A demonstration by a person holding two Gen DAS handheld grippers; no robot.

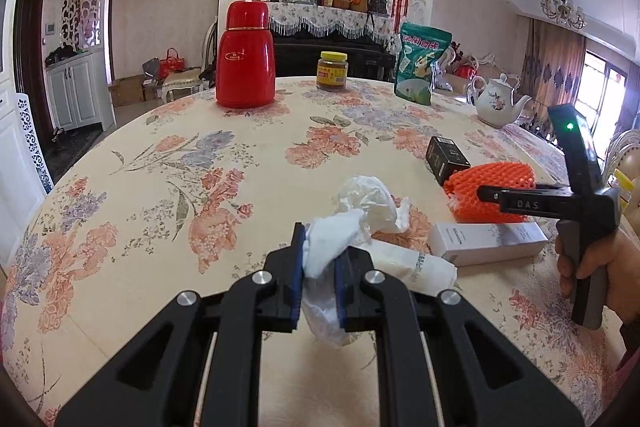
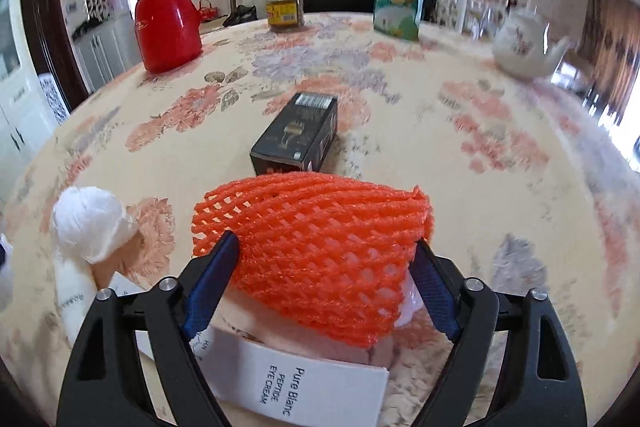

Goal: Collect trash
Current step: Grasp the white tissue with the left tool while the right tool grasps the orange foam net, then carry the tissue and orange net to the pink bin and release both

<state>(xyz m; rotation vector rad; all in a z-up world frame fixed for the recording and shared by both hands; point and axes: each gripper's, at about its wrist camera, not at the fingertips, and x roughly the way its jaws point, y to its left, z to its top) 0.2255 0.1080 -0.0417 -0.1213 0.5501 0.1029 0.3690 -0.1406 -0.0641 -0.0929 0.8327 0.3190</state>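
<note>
Our left tongs (image 1: 318, 259) are clamped on a crumpled white tissue (image 1: 328, 247), held just above the table (image 1: 160, 187). Our right tongs (image 2: 324, 247) are apart, w/ the orange foam net (image 2: 316, 247) between them. The pads sit at its two sides, but we can't tell if they press it yet.

What could go wrong: the net is soft and full of holes, so it may squash and slip out when we close. Its near edge lies over the white eye cream box (image 2: 300, 391), so we might drag that box along. The black box (image 2: 296, 135) is just behind the net, and a push fwd could bump it. The tissue hangs loose below the left tongs and might slip out.

Hard to see: something pale under the net's right side, can't tell what. The far side of the right view is blurred, esp. the teapot (image 2: 520, 47). No trash bin is in view.
</note>
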